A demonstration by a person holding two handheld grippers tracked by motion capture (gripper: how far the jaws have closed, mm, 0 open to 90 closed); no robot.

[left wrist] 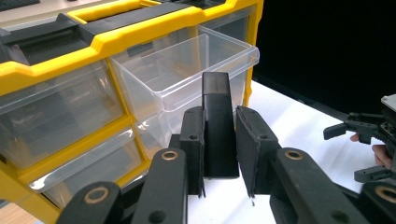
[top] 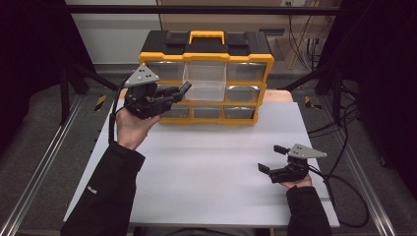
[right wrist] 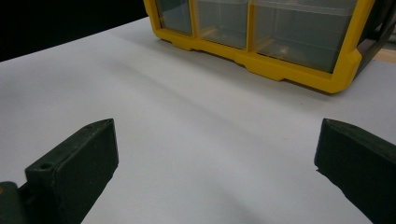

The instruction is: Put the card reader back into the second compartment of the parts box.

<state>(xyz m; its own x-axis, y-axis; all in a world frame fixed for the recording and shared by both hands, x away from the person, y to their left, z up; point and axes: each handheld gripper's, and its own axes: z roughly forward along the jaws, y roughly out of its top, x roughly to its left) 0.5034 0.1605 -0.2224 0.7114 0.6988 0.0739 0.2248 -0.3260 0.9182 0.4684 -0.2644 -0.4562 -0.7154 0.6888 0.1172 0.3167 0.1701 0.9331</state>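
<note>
Up left, left gripper (left wrist: 219, 154) clamps a black block (left wrist: 218, 126) just short of the pulled-out clear drawer (left wrist: 187, 70) rim. Right gripper (right wrist: 215, 158), jaws apart, over bare table (right wrist: 187, 116); organizer (right wrist: 280, 46) ahead.

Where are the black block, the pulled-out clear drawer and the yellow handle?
black block (left wrist: 218, 126), left gripper view, its front face.
clear drawer (left wrist: 187, 70), left gripper view, its front wall.
yellow handle (top: 207, 35), high view, its top bar.

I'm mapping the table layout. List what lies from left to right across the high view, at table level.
Left gripper shut on a black block, held in the left hand → yellow organizer with its clear middle drawer pulled out → right gripper, jaws open, over the white table.
</note>
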